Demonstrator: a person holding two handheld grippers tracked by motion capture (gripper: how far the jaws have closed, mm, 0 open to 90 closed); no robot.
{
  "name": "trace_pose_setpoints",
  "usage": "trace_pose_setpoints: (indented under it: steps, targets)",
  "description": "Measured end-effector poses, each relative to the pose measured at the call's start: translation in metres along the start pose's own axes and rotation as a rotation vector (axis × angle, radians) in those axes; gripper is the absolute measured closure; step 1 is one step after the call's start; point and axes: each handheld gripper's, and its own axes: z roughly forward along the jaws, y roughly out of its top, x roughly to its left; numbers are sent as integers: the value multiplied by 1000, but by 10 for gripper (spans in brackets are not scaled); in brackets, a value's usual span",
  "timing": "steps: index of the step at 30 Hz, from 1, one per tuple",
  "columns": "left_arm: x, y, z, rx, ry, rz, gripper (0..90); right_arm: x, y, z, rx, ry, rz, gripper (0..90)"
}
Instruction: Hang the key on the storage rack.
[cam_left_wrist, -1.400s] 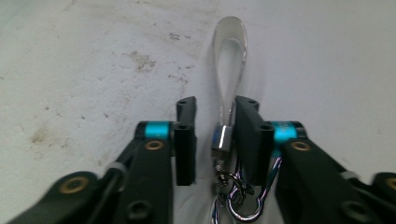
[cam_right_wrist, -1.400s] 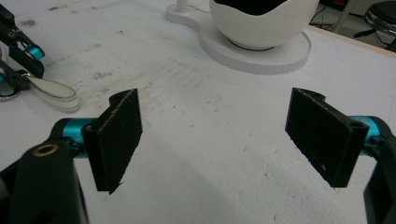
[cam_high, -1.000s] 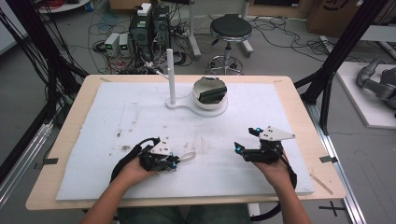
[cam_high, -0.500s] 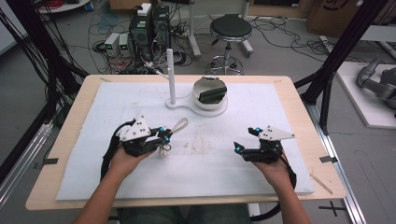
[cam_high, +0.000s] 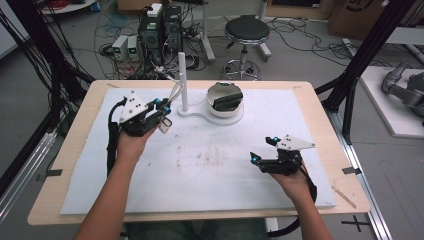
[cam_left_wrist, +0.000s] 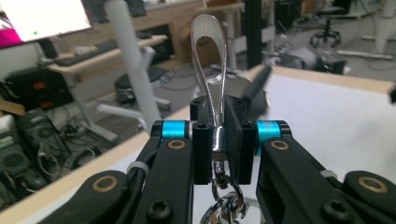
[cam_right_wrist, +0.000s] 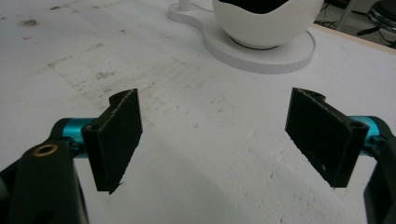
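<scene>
My left gripper (cam_high: 163, 113) is raised over the mat's far left, shut on a shiny metal loop (cam_high: 175, 93) with small rings hanging below it. In the left gripper view the jaws pinch the loop's base (cam_left_wrist: 217, 140), and the loop (cam_left_wrist: 210, 60) stands upright beyond them. The loop's top is close beside the white post (cam_high: 182, 80) of a stand; contact cannot be told. My right gripper (cam_high: 263, 149) rests low over the mat's near right. It is open, with bare mat between its pads (cam_right_wrist: 119, 135).
The stand's flat white base (cam_right_wrist: 261, 56) carries a white bowl (cam_high: 225, 106) with a dark object (cam_high: 228, 99) in it. A stained white mat (cam_high: 210, 160) covers the wooden table (cam_high: 320, 107). Beyond the far edge are a stool (cam_high: 246, 31) and computer gear.
My left hand has lifted the metal loop off the mat and carried it up and away toward the white post. The right hand has stayed put.
</scene>
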Motion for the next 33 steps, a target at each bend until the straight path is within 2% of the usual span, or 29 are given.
trace_pose_setpoints:
  steps: [5, 8, 13, 15, 17, 20, 26, 27, 33]
  targets:
    - [8, 12, 15, -9, 71, 1, 817, -1, -1, -1, -1, -1, 3, 190]
    - [12, 15, 25, 9, 98, 10, 817, -1, -1, -2, -1, -3, 5, 190]
    - [16, 10, 40, 38, 110, -2, 816, -2, -3, -5, -2, -8, 9, 190]
    - [16, 8, 43, 49, 102, -2, 817, -3, -3, -5, -1, -6, 10, 190]
    - [14, 7, 46, 47, 94, 9, 817, -4, -4, -6, -4, -10, 12, 190]
    - [12, 6, 48, 58, 97, 4, 816, -5, -4, -7, -3, -10, 15, 190]
    - [18, 2, 51, 69, 113, -12, 816, -4, -4, -7, -4, -9, 10, 190]
    - [18, 1, 52, 80, 121, -3, 816, -3, -4, -8, -2, -8, 15, 190]
    - [21, -5, 58, 117, 114, -7, 815, -4, -5, -9, -5, -13, 12, 190]
